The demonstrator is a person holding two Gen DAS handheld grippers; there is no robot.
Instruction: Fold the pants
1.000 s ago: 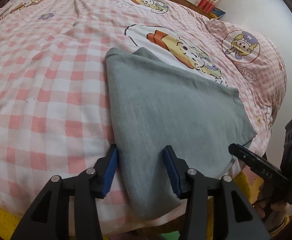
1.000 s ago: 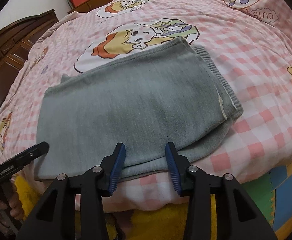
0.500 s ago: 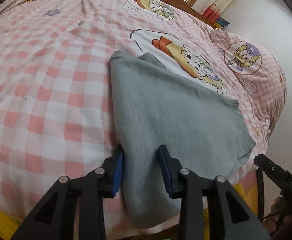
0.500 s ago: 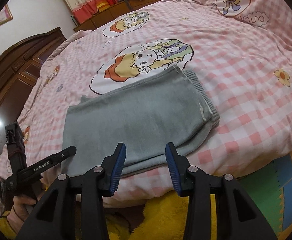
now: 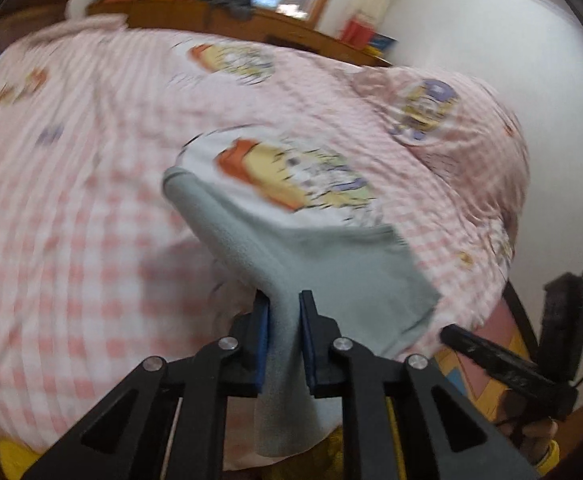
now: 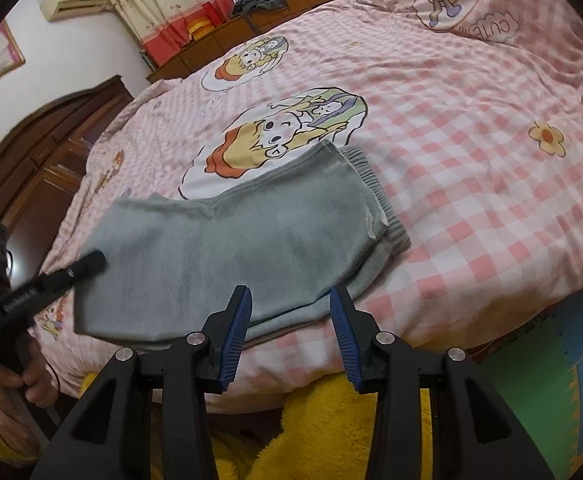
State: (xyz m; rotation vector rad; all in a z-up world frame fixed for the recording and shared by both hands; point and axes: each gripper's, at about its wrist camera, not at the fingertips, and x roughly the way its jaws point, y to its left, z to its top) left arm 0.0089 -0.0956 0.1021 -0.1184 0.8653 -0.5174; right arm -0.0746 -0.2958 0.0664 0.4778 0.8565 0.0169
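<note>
The pants (image 6: 235, 248) lie on the bed (image 6: 471, 128) near its front edge, already doubled into a grey slab whose long axis runs across the right wrist view, waistband (image 6: 375, 196) at the right end and the leg end at the left. The left gripper (image 5: 284, 332) has just been closing and now pinches the leg end between its blue pads (image 5: 262, 336), cloth bunched in the gap and raised off the bed, a tail hanging below. The right gripper (image 6: 289, 336) hangs with jaws parted and nothing between them, just short of the front edge of the pants, nearer the waistband than the left one is. So the coming fold likely runs along that long axis: the held leg end has to travel rightward toward the waistband, and the left hand (image 6: 27, 376) alone has a grip to carry it.
</note>
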